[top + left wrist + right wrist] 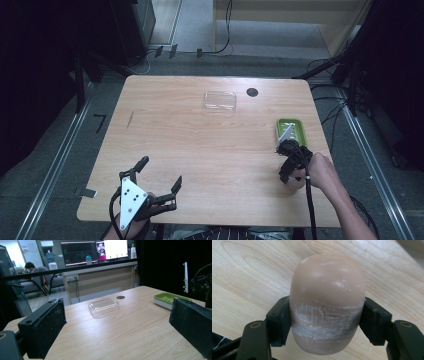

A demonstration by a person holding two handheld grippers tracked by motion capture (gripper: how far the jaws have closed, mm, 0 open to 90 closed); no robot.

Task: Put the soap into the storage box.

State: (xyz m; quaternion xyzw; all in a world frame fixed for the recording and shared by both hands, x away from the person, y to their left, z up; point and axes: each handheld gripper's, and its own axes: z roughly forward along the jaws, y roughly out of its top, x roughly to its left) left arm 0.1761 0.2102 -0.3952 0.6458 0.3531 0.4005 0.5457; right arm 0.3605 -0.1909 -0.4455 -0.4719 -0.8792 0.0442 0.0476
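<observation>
Resting low at the near left corner of the worktop [210, 145], the left hand-held gripper [159, 176] has its jaws spread wide with nothing between them; in the left gripper view the two black pads frame bare wood, so it looks parked out of the way, aimed across at the clear plastic lid [220, 100]. That lid lies flat toward the far edge, well apart from both grippers, with a small dark round hole [252, 92] just to its right. Taking the lid as the landmark, the green soap dish [290, 131] sits to its right and nearer the person, close to the right edge of the worktop, open side up and seemingly empty, which suggests it is waiting to receive something.

Just on the near side of the dish, the right hand-held gripper [291, 176] points downward in the person's right hand [322, 172]. Its jaws are pinching a tan, rounded bar of soap [327, 305] across its narrower sides, as the right gripper view shows: each pad presses a flank of the bar, and whitish scuffs band the bar at the level of the pads. The soap hangs close over the wood; whether it touches I cannot tell. Gripping across the short width probably gives the pads the firmest hold on a smooth, slippery shape.
</observation>
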